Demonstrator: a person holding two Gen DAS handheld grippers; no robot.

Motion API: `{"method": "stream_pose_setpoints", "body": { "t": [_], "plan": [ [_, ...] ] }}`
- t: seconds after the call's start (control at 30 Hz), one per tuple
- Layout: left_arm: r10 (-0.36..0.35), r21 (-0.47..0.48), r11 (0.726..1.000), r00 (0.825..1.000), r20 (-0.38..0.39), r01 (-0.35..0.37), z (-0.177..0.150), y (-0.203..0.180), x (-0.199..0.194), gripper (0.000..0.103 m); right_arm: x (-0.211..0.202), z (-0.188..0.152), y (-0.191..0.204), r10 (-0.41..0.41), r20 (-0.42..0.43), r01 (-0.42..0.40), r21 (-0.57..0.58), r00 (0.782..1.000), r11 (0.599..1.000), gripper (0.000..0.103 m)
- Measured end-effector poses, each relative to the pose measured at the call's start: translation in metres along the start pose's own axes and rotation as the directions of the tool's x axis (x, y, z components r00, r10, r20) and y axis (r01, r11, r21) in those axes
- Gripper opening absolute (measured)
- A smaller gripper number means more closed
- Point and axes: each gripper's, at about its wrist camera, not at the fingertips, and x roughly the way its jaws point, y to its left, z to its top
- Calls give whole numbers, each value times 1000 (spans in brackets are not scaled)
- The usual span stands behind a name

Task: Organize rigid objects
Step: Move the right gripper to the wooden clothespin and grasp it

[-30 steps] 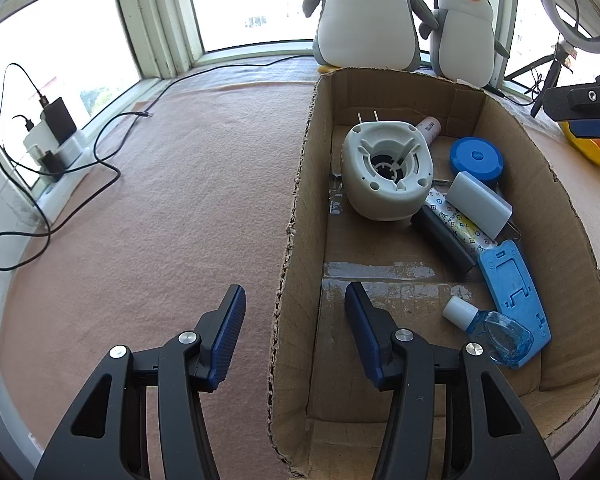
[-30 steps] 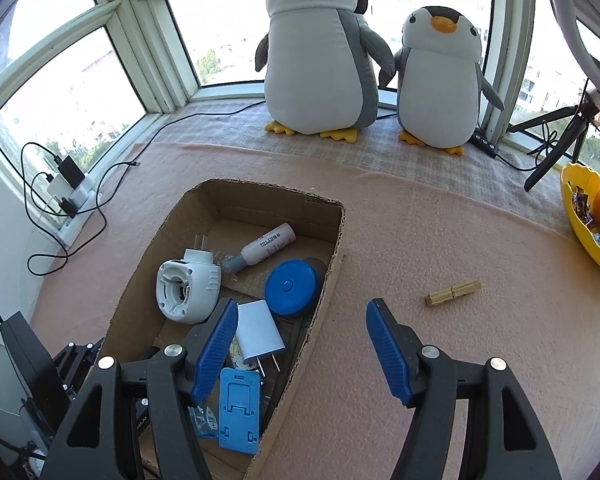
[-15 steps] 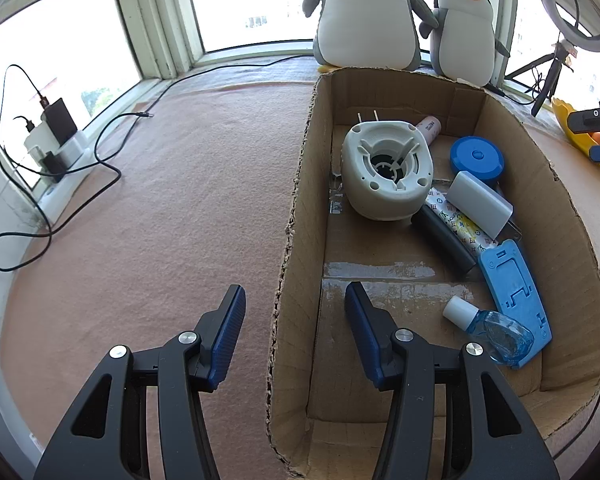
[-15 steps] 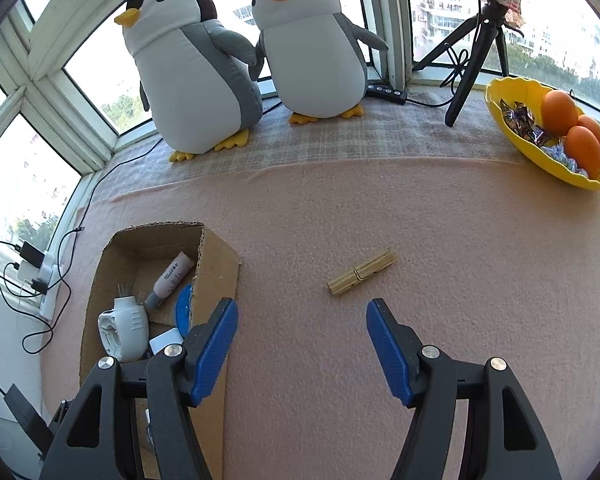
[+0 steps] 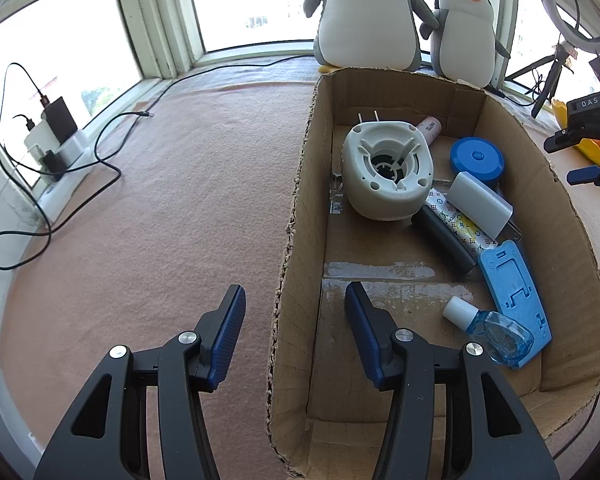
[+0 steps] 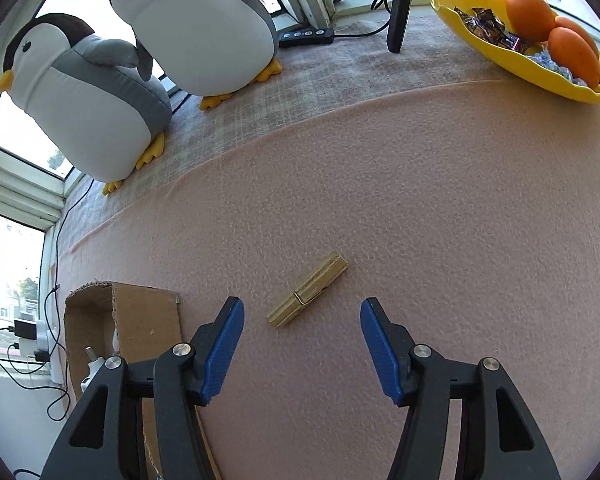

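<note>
- A pink felt cloth (image 6: 420,200) is seen spread over the whole surface, with two plush penguins (image 6: 204,28) stood at its window edge.
- An open cardboard box (image 5: 300,216) is set on the cloth; its near-left wall is straddled by the left gripper (image 5: 296,320), one finger outside and one inside. The jaws are seen apart in the frame, with the wall between them but not pressed by either pad.
- Inside the box a white round appliance (image 5: 388,168), a blue round lid (image 5: 476,158), a white charger (image 5: 480,200), a blue phone stand (image 5: 512,284) and a small blue bottle (image 5: 496,332) are lain together.
- A yellow bowl (image 6: 512,60) holding oranges is placed at the far right of the cloth.
- The right gripper (image 6: 302,344) is held over bare cloth beside the box; its jaws are closing, with nothing between the pads.
- A wooden clothespin (image 6: 307,289) is lain flat on the cloth, outside the box, just beyond the right gripper's fingertips and untouched.
</note>
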Motion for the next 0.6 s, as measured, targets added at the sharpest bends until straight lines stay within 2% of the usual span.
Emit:
{"method": "stream_pose_setpoints", "body": {
  "t": [0.3,0.6],
  "plan": [
    [0,-1,1000,1000,0,0,0,0,0,52,22,7,11,-66,-25,65,-34,997,997,42],
    [0,0,1000,1000,1,0,0,0,0,52,28,10,20,-151,-23,147,-124,988,981,31]
  ]
}}
